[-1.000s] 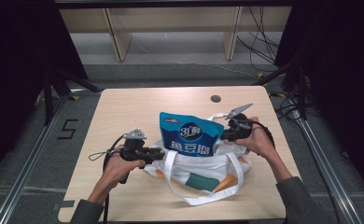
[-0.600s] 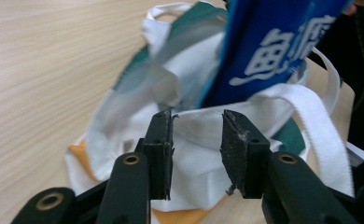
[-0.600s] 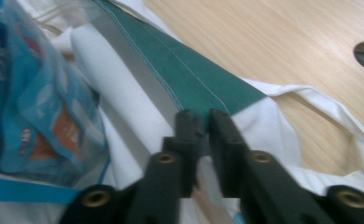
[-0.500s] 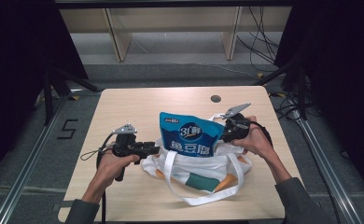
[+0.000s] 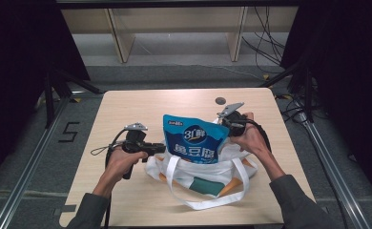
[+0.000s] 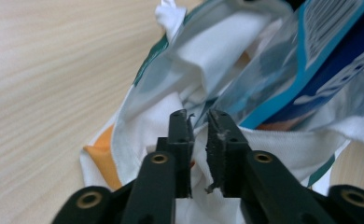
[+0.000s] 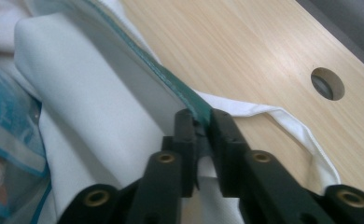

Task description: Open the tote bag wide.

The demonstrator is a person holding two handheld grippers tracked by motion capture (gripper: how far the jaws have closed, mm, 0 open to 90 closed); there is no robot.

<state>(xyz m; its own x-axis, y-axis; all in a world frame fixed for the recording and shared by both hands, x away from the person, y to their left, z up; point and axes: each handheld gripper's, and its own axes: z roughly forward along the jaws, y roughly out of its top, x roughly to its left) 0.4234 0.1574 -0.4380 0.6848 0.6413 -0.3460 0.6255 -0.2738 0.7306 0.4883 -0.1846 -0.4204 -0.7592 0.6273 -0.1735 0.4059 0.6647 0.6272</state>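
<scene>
A white tote bag with green and orange print lies on the wooden table. A blue snack pouch stands upright in its mouth. My left gripper is shut on the bag's left rim; in the left gripper view its jaws pinch white cloth just below the pouch. My right gripper is shut on the right rim, beside the pouch's top corner. In the right gripper view the jaws clamp the bag's green-trimmed edge, with the pouch at the far left.
A round hole is set in the table behind the bag and appears again beyond a loose white handle strap. Long handles trail toward the front edge. Shelving legs and cables stand on the floor beyond the table.
My left hand drew back to the left, then returned toward the bag and sits slightly higher on its rim. The right gripper and pouch have hardly moved.
</scene>
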